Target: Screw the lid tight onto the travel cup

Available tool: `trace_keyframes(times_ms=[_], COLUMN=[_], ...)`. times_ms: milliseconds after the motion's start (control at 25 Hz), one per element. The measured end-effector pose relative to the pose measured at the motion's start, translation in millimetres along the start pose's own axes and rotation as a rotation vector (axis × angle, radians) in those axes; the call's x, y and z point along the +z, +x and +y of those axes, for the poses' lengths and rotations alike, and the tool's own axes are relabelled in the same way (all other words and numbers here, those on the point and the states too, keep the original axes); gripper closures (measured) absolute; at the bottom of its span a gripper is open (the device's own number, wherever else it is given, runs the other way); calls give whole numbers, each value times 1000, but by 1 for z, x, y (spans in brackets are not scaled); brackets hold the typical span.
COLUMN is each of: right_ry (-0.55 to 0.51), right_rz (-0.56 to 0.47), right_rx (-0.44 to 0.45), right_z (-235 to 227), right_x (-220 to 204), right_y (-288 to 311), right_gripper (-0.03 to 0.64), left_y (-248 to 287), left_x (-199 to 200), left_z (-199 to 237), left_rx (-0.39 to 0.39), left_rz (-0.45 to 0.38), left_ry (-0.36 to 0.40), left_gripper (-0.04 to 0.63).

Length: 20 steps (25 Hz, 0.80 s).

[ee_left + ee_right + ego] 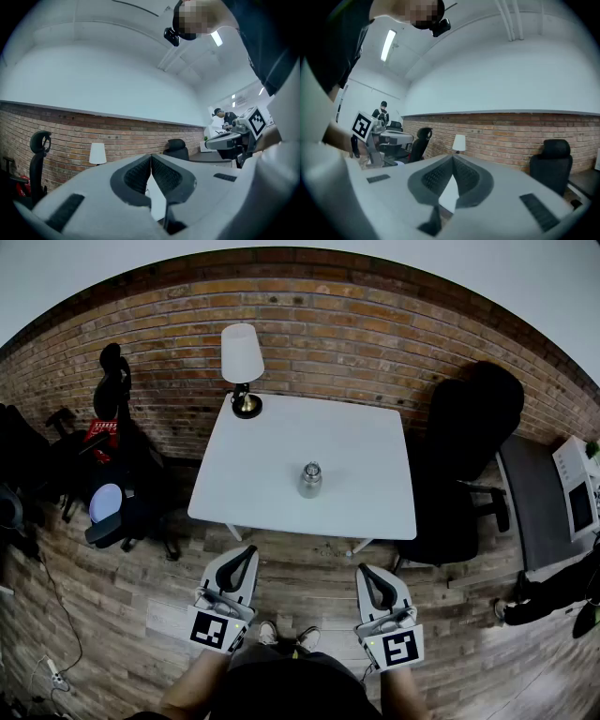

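On the table, one travel cup

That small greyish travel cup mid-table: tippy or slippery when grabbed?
The small greyish travel cup stands upright, taller than wide, so a push near its lid could probably tip it. Its body looks smooth and rounded, so it may slip or roll once down. It seems rigid; weight can't be judged from here.

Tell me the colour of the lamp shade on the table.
The lamp shade is plain white. The head view shows it best.
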State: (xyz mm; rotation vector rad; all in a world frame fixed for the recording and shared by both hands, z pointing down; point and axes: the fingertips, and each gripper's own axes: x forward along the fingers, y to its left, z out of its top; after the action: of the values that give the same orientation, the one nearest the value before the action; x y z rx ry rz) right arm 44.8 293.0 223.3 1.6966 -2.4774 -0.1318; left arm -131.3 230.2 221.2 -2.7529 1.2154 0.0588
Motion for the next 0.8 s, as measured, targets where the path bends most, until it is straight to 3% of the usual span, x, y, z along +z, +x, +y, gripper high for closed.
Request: trace_keyframes(times_ms=[400, 800], right_ry=[42, 69], right_rz=[-55, -1], right_rx=[45, 87], right_z=[-14, -18], right_x=[-4, -34], right_y=[-7, -9], right_gripper=[604, 604], left_y=[0, -12], left_x=[-6, -30], left_z=[-16, -22], left_rx=[23, 72], left_rz=[28, 85], left_ry=[8, -6], left_gripper=[569, 569])
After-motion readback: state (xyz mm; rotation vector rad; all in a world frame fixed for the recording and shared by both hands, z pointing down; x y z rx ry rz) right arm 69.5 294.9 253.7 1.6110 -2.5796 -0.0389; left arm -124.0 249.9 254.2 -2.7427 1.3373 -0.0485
